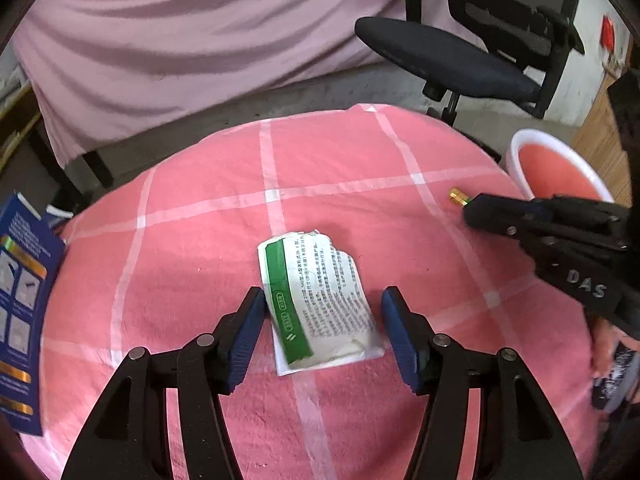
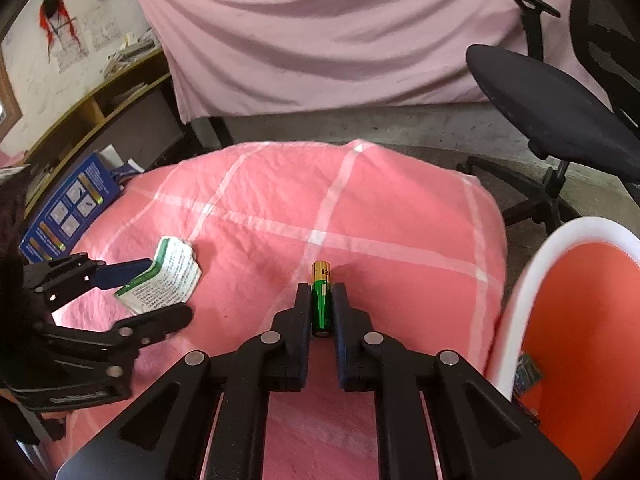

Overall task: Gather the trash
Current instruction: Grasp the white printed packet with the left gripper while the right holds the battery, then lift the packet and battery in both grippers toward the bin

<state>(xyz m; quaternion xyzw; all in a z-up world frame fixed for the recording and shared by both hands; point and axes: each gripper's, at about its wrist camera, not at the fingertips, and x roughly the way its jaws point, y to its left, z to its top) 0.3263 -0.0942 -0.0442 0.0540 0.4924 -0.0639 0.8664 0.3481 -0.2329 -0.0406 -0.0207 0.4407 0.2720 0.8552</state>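
A crumpled white wrapper with a green stripe and printed text [image 1: 318,302] lies on the pink checked cloth [image 1: 200,264]. My left gripper [image 1: 324,312] is open, its blue pads on either side of the wrapper and close to it. The wrapper also shows in the right wrist view [image 2: 162,282], with the left gripper [image 2: 150,292] around it. My right gripper [image 2: 321,294] is shut on a green and gold battery [image 2: 321,300], whose gold end sticks out ahead of the fingertips. In the left wrist view the battery tip [image 1: 458,197] pokes from the right gripper [image 1: 470,210].
An orange bin with a white rim [image 2: 576,320] stands at the table's right edge, with a scrap inside; it also shows in the left wrist view [image 1: 556,168]. A blue box [image 1: 22,312] sits at the left edge. A black office chair [image 1: 472,52] stands beyond the table.
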